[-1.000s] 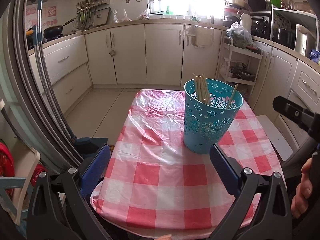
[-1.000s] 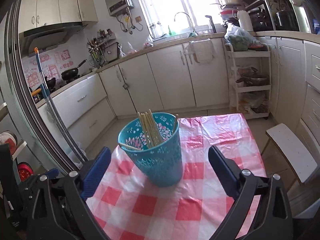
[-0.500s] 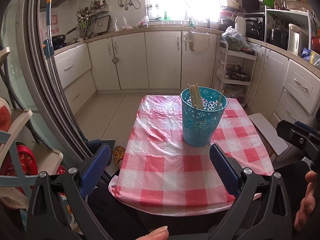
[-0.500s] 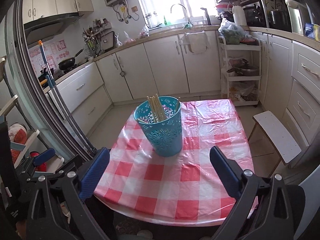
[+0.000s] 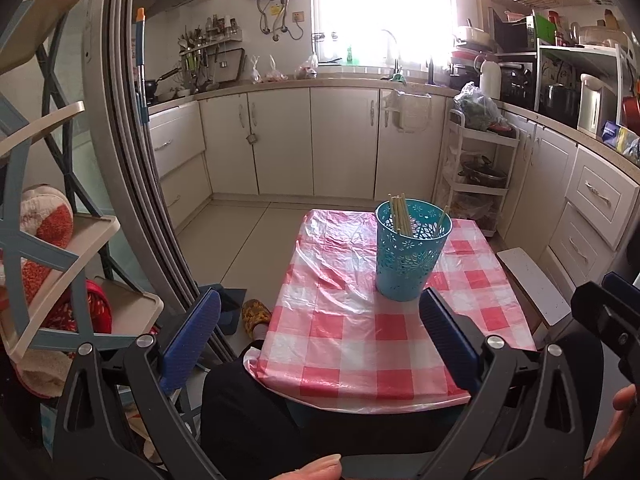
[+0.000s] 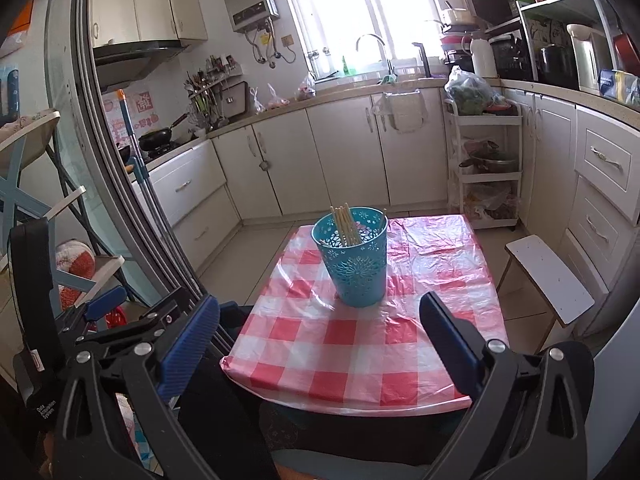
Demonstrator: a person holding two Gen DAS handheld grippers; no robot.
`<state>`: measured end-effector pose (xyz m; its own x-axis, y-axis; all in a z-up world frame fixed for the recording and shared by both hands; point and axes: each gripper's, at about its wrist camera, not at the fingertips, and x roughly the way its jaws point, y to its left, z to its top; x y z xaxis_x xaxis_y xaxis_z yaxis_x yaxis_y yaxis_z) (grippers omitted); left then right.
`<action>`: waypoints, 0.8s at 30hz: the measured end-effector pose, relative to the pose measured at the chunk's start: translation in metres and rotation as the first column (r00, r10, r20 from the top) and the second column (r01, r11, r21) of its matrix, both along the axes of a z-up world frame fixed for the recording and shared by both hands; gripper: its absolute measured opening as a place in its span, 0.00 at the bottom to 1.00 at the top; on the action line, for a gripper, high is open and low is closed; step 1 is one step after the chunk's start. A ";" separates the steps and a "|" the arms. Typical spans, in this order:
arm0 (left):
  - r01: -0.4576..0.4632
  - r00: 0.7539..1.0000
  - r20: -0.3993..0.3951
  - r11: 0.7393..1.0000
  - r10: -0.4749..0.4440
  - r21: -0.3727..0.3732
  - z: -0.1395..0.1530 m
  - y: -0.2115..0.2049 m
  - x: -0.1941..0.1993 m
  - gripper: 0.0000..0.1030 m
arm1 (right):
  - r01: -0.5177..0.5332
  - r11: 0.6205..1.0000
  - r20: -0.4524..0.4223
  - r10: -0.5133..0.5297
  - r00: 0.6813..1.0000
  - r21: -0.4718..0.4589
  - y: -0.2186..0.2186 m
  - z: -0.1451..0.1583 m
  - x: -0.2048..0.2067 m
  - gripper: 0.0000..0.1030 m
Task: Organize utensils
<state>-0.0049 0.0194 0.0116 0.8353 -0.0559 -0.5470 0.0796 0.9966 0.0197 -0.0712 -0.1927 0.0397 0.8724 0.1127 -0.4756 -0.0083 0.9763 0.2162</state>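
Note:
A teal perforated holder (image 5: 411,254) (image 6: 354,256) stands upright on a small table with a pink-and-white checked cover (image 5: 360,332) (image 6: 360,344). Several wooden chopsticks (image 5: 401,216) (image 6: 346,226) stick up inside it. My left gripper (image 5: 320,320) hangs open, pulled back over the table's near edge, nothing between its blue pads. My right gripper (image 6: 318,322) is open too, equally far back and empty. The right gripper's body (image 5: 604,320) shows at the right edge of the left wrist view; the left gripper (image 6: 116,320) shows at lower left of the right wrist view.
A white stool (image 5: 534,284) (image 6: 550,276) stands right of the table. Kitchen cabinets (image 5: 344,140) line the far wall, a white trolley (image 5: 478,176) at right. A sliding door frame (image 5: 136,200) and a shelf rack (image 5: 52,240) sit at left. The person's dark-clothed legs (image 5: 256,412) are below.
Both grippers have drawn back and up from the table, so the holder looks smaller and farther. Both stayed open. The holder and chopsticks have not moved.

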 end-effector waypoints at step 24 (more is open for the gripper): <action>-0.007 0.998 0.058 1.000 0.008 -0.025 0.021 0.006 -0.033 0.93 | -0.008 0.999 0.106 0.014 0.994 -0.051 0.017 0.015 -0.036 0.93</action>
<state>-0.0382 0.0251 0.0331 0.8661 -0.0622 -0.4960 0.0714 0.9975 -0.0005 -0.1074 -0.1761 0.0549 0.9172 0.1009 -0.3855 -0.0394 0.9856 0.1644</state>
